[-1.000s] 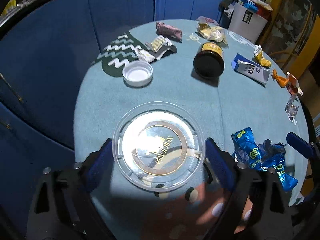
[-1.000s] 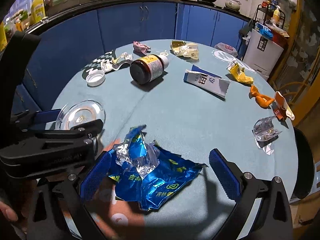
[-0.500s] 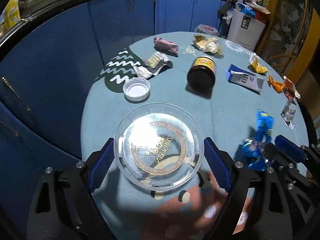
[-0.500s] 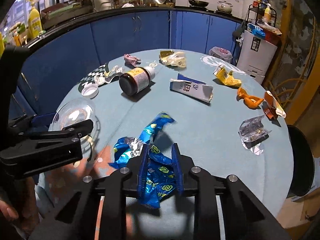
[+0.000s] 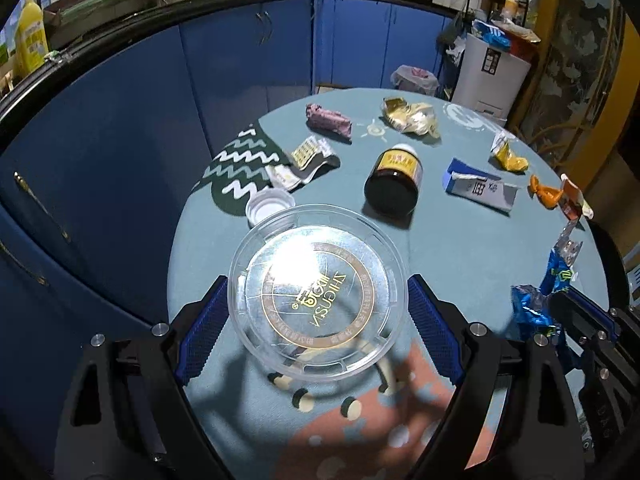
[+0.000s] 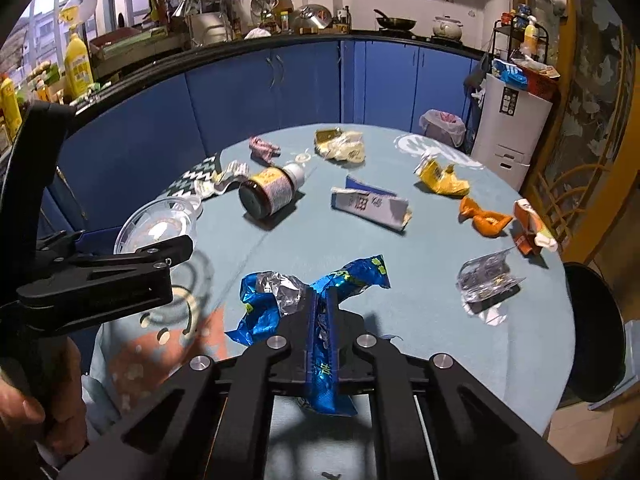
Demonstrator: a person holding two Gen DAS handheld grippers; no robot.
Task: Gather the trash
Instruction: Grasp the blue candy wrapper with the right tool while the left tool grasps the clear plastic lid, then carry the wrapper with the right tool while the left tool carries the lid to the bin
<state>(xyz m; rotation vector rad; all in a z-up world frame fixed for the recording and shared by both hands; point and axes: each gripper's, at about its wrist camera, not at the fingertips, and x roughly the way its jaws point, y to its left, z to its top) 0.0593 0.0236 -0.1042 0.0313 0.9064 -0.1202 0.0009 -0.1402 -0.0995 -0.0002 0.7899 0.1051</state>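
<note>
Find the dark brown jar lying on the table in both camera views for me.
Left wrist: dark brown jar right of centre, upper half, base toward the camera.
Right wrist: left of centre, white cap pointing up-right.
Shared landmark: blue and white carton, just right of it.

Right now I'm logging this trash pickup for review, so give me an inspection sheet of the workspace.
Surface: round table under a pale blue cloth.
Job's things: clear plastic lid between the left gripper's pads; blue foil wrapper pinched by the right gripper.
Clutter: dark jar on its side, white cap, blue-white carton, yellow, orange, pink and silver wrappers.
Grippers: left gripper wide, on the lid; right gripper shut on the wrapper.
Cables: nothing seen.
Surroundings: blue cabinets, crowded counter.
</note>
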